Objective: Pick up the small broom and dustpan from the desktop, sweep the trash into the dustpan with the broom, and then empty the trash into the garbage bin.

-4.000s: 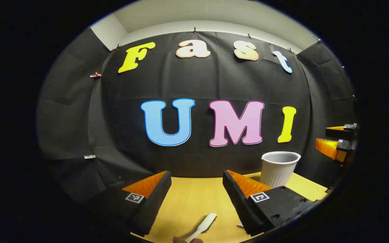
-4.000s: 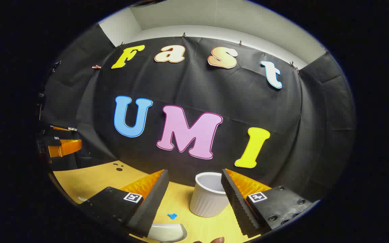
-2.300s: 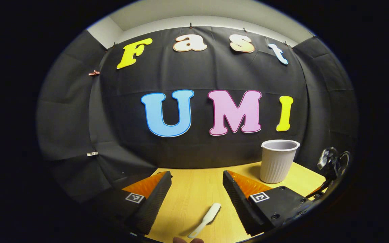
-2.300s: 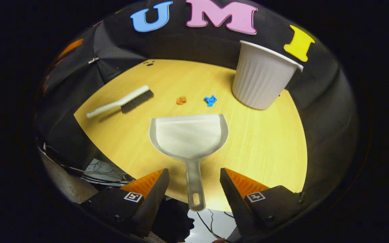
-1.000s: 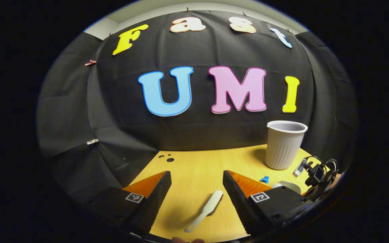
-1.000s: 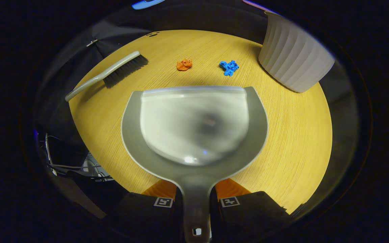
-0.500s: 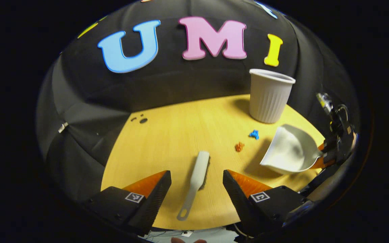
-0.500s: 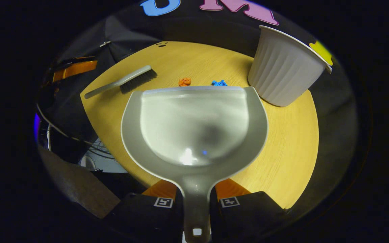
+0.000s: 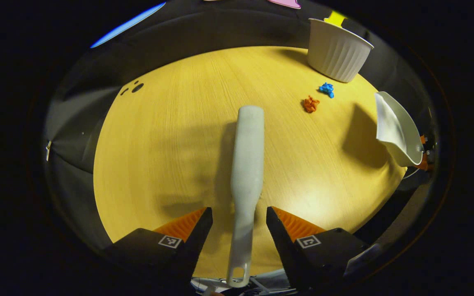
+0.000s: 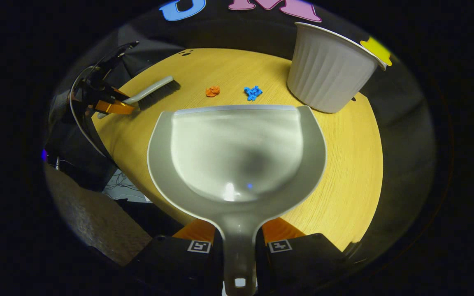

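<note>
My right gripper [image 10: 239, 240] clamps the smooth grey dustpan [image 10: 237, 152] by its handle. My left gripper [image 9: 237, 224] gapes wide astride the pale plastic broom [image 9: 245, 164] handle.

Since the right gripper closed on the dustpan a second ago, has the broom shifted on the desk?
No. In the right gripper view the broom lies left of the orange scrap, bristles toward it, as before. The left gripper now straddles its handle, open.

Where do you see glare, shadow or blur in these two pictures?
Left gripper view: a bright patch of glare on the table near the right finger, soft shadows left of the broom and beside the dustpan; edges bend from the fisheye. Right gripper view: the dustpan's basin looks soft and hazy, with a small highlight low in it; the bin leans outward near the rim.
</note>
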A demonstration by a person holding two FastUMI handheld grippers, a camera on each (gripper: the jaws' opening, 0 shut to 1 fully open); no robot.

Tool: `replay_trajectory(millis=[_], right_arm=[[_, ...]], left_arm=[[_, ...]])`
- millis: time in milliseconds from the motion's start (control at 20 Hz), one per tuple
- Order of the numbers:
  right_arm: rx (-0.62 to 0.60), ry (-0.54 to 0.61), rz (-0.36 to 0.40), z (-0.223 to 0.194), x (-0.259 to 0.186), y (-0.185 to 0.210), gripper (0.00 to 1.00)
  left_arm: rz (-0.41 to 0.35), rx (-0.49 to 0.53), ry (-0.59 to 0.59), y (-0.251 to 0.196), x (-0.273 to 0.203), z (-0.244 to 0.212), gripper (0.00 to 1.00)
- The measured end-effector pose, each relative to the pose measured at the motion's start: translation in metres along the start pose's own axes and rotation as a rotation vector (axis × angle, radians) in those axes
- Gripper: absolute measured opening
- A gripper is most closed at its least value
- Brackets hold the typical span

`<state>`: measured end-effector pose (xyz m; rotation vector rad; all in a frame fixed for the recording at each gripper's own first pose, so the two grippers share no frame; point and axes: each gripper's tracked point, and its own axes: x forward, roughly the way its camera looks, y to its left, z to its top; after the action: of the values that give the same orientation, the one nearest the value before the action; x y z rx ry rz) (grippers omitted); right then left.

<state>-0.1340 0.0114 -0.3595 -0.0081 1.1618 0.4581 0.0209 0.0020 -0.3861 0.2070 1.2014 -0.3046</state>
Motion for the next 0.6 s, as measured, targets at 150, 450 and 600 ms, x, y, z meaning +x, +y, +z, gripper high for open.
replay_trajectory(millis=[150,450,600], right_arm=[[0.025,0.022,-0.011,-0.006,0.000,-0.003,0.36],[0.007,0.042,-0.003,-0.007,-0.001,-0.002,0.31],[-0.049,0.093,0.012,-0.005,-0.003,-0.004,0.36]], left_arm=[[-0.020,-0.006,0.039,-0.004,0.017,-0.002,0.70],[-0.030,0.011,0.049,-0.008,0.024,0.005,0.50],[-0.001,-0.004,0.045,-0.006,0.019,0.011,0.28]])
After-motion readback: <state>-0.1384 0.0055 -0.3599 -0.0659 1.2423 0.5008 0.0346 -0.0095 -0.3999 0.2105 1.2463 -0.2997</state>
